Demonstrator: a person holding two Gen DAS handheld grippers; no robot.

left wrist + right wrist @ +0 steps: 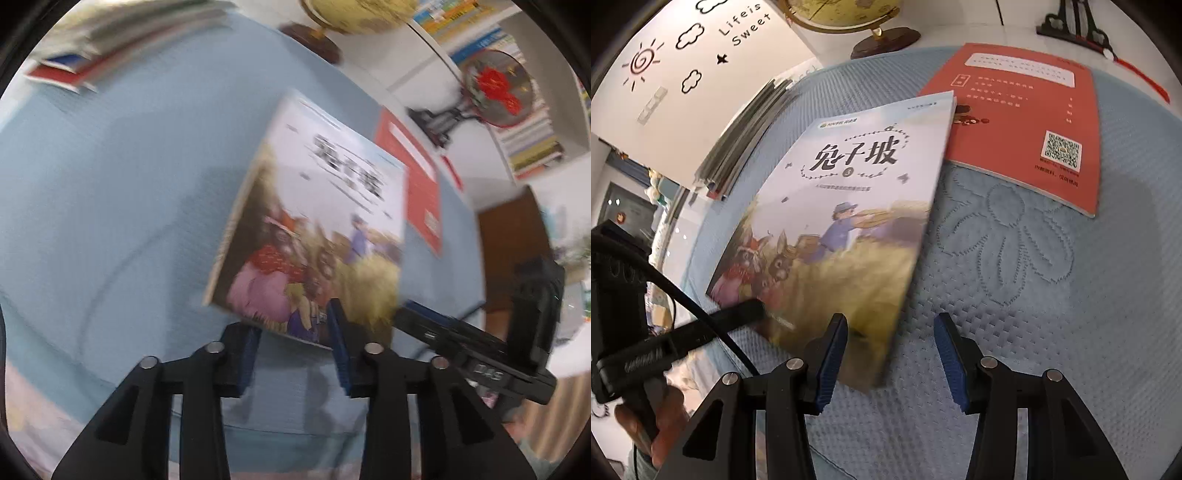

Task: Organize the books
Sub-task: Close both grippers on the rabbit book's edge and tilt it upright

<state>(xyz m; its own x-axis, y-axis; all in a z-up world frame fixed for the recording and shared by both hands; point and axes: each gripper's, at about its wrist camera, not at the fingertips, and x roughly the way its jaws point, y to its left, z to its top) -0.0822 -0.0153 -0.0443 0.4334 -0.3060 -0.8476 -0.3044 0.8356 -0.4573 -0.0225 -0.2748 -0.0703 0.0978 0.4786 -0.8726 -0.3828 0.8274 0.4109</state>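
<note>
An illustrated book with a rabbit scene and a pale top hangs tilted above the blue quilted cloth. My left gripper is shut on its near corner, one finger over the cover and one under it. From the right wrist view the same book shows with a left gripper finger lying on its lower left corner. My right gripper stands open beside the book's near right edge, pads off it. A red book lies flat behind, partly under the illustrated one.
A stack of books lies at the cloth's far left edge. A globe and a black ornament stand sit behind the cloth. A bookshelf fills the far right. A hand holds the left gripper's handle.
</note>
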